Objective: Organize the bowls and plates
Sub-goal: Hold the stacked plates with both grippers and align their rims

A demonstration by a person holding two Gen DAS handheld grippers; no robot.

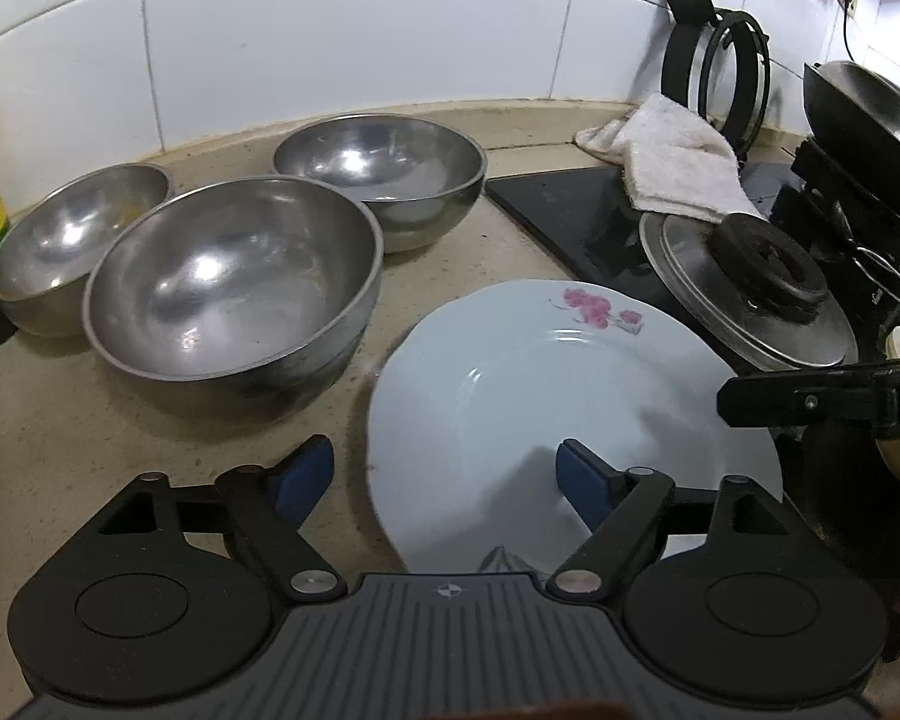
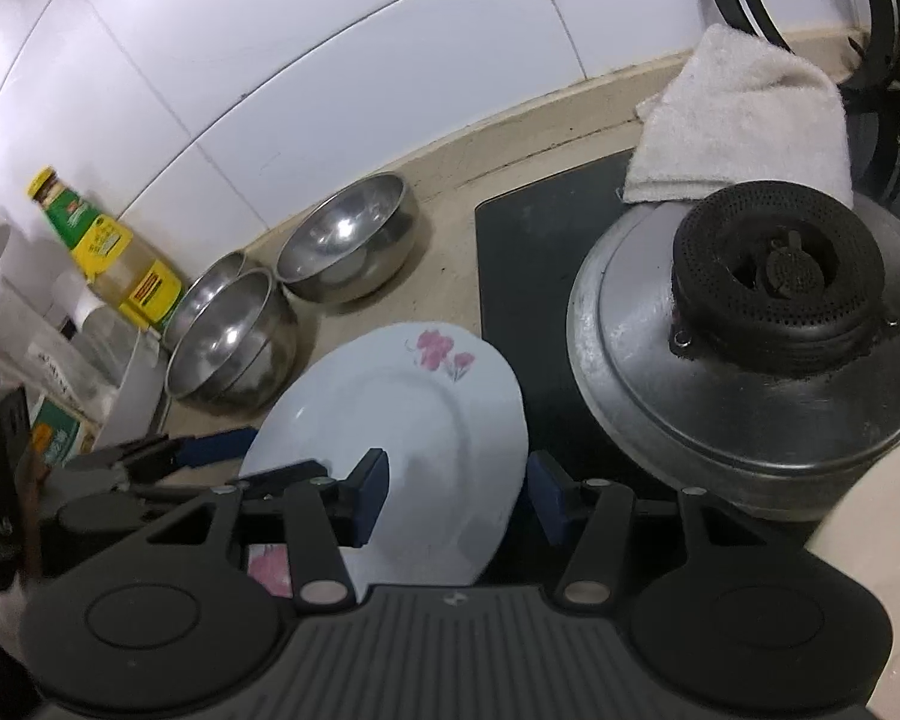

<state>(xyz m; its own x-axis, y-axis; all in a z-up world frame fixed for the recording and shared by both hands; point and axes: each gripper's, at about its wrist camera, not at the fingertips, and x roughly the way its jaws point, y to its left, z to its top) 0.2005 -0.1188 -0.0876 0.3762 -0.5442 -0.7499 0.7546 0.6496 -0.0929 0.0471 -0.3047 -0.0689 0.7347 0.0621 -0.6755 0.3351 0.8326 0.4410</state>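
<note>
A white plate (image 1: 510, 396) with pink flowers lies on the beige counter, its right side over the black stove top. My left gripper (image 1: 444, 477) is open, with one pad left of the plate's rim and the other above the plate. My right gripper (image 2: 459, 498) is also open and straddles the plate's (image 2: 402, 420) right rim, pads not pressing. Three steel bowls stand to the left: a large one (image 1: 234, 276), a smaller one (image 1: 78, 240) behind it, and a third (image 1: 384, 174) near the wall.
A black burner on a steel lid (image 1: 750, 300) sits on the glass stove top (image 1: 570, 216), with a white cloth (image 1: 666, 162) behind it. A wok (image 1: 870, 108) is at far right. An oil bottle (image 2: 108, 252) stands by the tiled wall. A cream bowl (image 2: 870, 570) is near right.
</note>
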